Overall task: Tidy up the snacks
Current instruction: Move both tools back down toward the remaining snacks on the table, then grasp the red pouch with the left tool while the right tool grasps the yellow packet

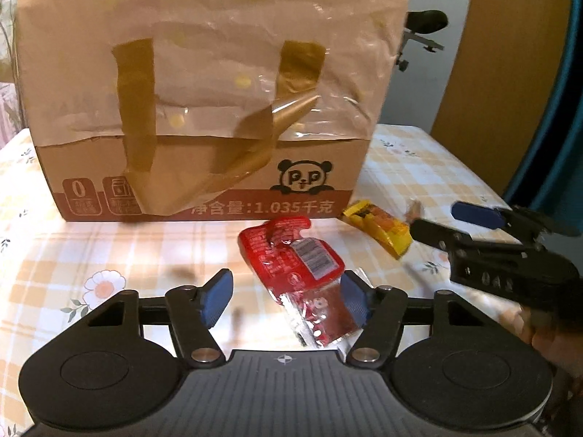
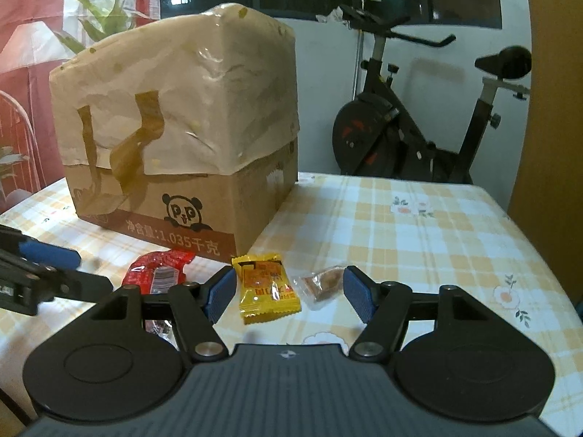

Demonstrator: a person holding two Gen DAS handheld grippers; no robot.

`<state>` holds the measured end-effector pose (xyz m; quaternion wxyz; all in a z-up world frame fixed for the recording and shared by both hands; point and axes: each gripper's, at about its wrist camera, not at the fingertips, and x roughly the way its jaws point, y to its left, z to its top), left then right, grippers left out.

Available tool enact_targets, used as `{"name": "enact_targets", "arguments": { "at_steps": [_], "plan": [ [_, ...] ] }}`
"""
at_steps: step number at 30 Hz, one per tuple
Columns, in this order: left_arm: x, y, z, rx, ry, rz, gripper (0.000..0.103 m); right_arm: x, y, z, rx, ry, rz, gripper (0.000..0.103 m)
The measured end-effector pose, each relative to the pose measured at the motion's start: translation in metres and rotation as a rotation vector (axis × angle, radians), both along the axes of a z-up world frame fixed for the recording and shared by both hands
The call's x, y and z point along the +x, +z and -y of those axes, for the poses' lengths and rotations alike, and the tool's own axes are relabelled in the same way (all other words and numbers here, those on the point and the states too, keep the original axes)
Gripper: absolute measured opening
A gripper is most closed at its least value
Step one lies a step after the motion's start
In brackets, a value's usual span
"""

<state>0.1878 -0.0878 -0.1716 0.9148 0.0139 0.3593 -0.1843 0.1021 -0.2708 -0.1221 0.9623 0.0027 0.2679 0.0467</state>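
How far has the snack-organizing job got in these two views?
Done: nothing visibly; the cardboard box looks sealed. In hand: the left gripper straddles the red packet, jaws open; the right gripper straddles the yellow packet, open. Left: both packets and the clear-wrapped snack still lie on the tablecloth.

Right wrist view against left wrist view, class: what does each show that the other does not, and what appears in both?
Only the right wrist view shows the exercise bike and potted plant. Only the left wrist view shows the red packet whole. Both show the cardboard box, yellow packet, checked tablecloth and both tools.
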Motion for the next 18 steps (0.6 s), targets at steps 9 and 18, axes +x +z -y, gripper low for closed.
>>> {"name": "enact_targets", "arguments": {
  "at_steps": [9, 18],
  "plan": [
    [0.045, -0.010, 0.018, 0.020, 0.085, -0.051, 0.069, 0.004, -0.008, -0.014, -0.060, 0.058, -0.026, 0.068],
    [0.064, -0.023, 0.044, 0.044, 0.125, -0.058, 0.078, 0.004, -0.010, -0.011, -0.043, 0.057, -0.030, 0.068]
  ]
}}
